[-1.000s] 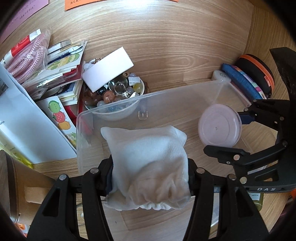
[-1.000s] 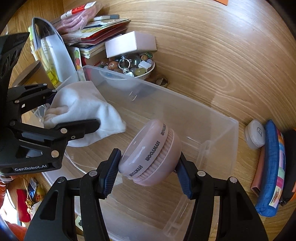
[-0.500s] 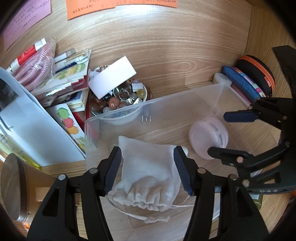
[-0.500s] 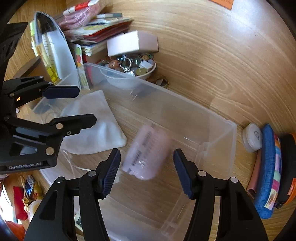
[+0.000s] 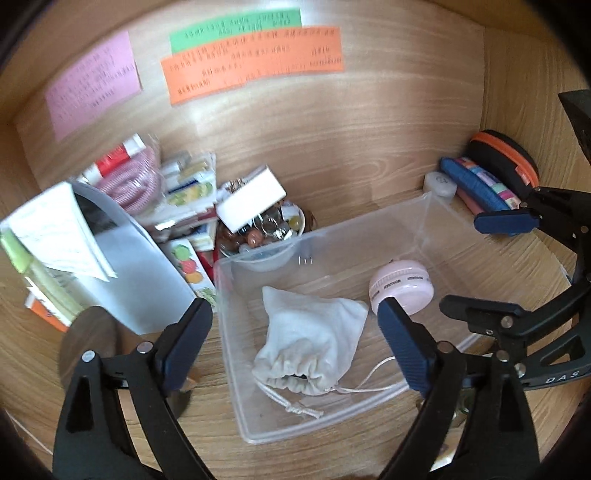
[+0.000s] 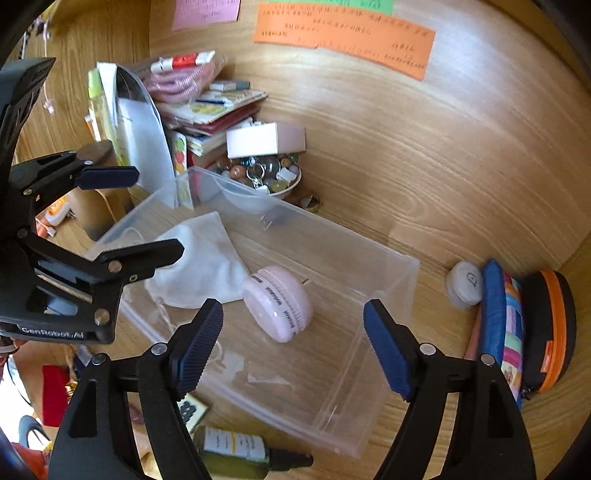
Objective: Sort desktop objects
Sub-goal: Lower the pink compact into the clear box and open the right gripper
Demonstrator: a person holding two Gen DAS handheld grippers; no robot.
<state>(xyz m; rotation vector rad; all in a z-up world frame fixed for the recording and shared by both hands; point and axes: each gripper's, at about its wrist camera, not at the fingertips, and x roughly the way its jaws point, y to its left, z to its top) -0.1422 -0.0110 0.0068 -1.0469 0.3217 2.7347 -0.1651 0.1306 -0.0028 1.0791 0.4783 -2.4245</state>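
Left wrist view: white drawstring pouch [image 5: 314, 339] is seen lying in the clear bin [image 5: 436, 206] toward its left wall, pink round case [image 5: 400, 290] just beside it mid-bin. Left gripper [image 5: 295, 345] and right gripper [image 6: 293, 345] are opening above the bin, nothing pinched. Pouch is judged soft and light, best gripped at its gathered neck; case rigid, smooth, likely slippery, best clamped across flat faces.

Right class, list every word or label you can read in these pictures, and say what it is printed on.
"GenRobot.AI": left gripper body.
"DAS": right gripper body.
Orange note, green note, pink note: writing too small.
Pink round case: lettering blurred.
Small bottle: label unreadable.
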